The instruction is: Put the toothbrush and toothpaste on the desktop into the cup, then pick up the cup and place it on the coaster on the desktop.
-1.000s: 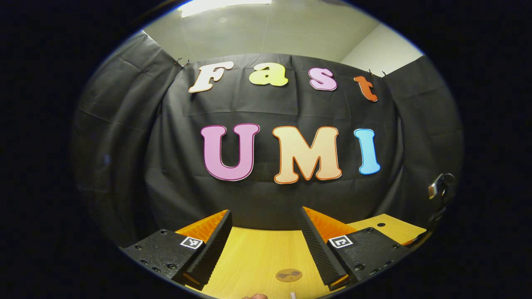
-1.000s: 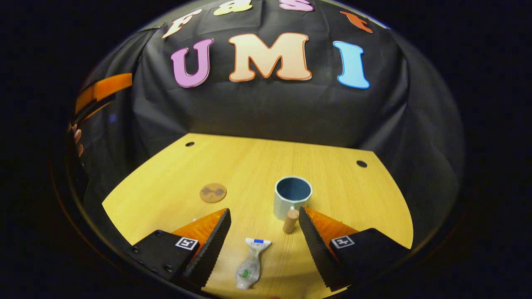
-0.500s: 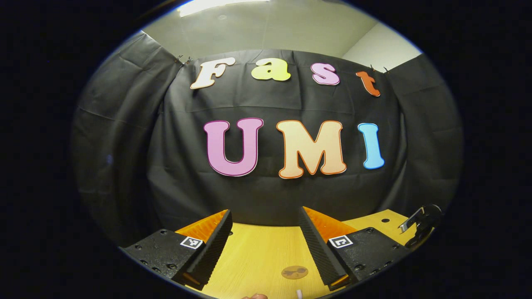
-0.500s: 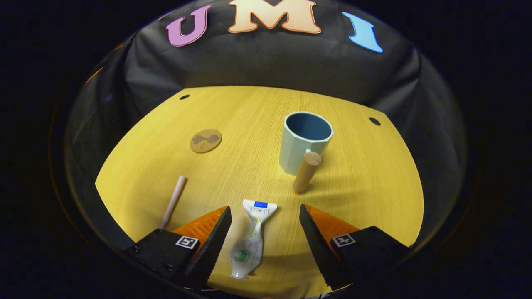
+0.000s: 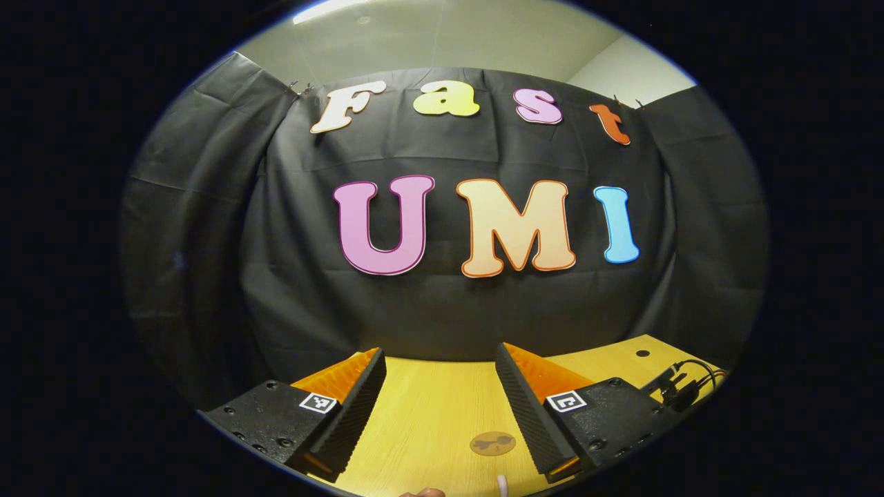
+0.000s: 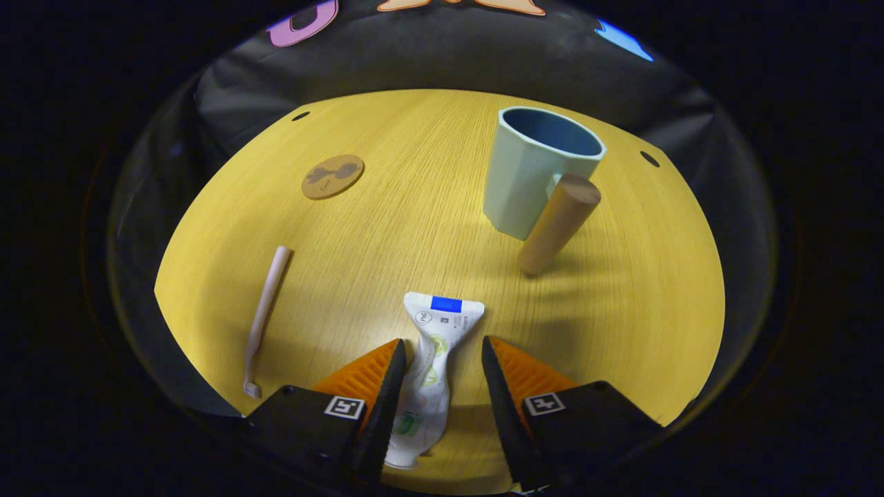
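Observation:
A white toothpaste tube (image 6: 429,373) lies on the wooden desktop (image 6: 414,228) between the fingers of my right gripper (image 6: 442,343). The jaws stand a little wider than the tube, with a gap on its right side, so the gripper is open. A pale toothbrush (image 6: 266,314) lies to the left. The light blue cup (image 6: 528,179) with a wooden handle (image 6: 556,224) stands upright ahead on the right. The round brown coaster (image 6: 333,177) lies ahead on the left. My left gripper (image 5: 438,359) hovers open and holds nothing, with the coaster (image 5: 492,443) between its fingers on the desktop below.
Black cloth walls close off the far side of the desktop. Small round holes (image 6: 650,159) sit near the far corners. Cables (image 5: 680,386) of the other gripper show at the right edge of the left gripper view.
My right gripper has come down and forward over the toothpaste, and its fingers have narrowed around the tube. The left gripper has barely shifted.

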Demonstrator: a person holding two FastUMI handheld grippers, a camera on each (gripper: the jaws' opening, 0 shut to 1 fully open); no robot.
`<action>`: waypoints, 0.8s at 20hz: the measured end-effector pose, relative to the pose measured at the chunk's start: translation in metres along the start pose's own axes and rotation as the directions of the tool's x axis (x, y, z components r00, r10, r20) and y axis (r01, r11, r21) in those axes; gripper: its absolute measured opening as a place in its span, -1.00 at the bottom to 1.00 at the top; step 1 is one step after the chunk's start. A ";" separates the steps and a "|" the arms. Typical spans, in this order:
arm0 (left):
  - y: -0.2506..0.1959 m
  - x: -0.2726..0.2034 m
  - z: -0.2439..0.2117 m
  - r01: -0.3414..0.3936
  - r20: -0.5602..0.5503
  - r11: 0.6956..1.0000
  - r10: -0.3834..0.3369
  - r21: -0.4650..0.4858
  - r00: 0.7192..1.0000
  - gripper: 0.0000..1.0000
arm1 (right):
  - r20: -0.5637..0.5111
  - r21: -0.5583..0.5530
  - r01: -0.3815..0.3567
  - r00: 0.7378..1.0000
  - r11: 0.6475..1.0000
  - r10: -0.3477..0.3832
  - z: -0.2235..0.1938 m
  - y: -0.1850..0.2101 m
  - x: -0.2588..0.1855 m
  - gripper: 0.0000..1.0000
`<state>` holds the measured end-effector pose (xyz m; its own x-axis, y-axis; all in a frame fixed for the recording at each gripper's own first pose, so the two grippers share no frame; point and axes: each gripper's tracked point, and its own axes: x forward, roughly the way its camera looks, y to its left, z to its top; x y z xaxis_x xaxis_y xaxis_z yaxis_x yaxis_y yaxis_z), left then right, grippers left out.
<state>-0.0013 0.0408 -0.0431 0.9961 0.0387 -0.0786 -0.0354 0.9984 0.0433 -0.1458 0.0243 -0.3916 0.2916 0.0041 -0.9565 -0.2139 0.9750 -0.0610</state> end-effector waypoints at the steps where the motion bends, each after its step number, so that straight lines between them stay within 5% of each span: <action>1: -0.002 0.001 -0.003 0.004 -0.008 1.000 -0.004 0.000 1.000 0.87 | 0.003 -0.011 -0.018 1.000 1.000 0.018 0.002 0.004 0.001 -0.01; 3: -0.010 0.002 -0.015 0.026 -0.040 1.000 -0.026 0.001 0.999 0.87 | -0.003 -0.016 -0.030 1.000 0.999 0.030 0.001 0.005 0.001 -0.62; 5: -0.019 0.002 -0.032 0.052 -0.089 0.999 -0.053 -0.008 0.995 0.87 | -0.008 -0.015 -0.037 0.999 0.999 0.037 0.001 0.004 0.000 -0.72; 10: -0.044 -0.003 -0.079 0.111 -0.242 0.993 -0.120 -0.049 0.963 0.88 | 0.009 -0.026 -0.052 0.999 0.998 0.052 0.001 0.004 0.000 -0.72; 16: -0.062 -0.020 -0.159 0.116 -0.505 0.986 -0.163 -0.123 0.848 0.89 | 0.021 -0.032 -0.059 0.998 0.998 0.060 0.002 0.005 0.000 -0.73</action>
<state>-0.0322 -0.0152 -0.2024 0.8099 -0.1098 -0.5762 0.0710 0.9935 -0.0895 -0.1449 0.0298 -0.3910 0.2982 0.0674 -0.9521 -0.2608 0.9653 -0.0134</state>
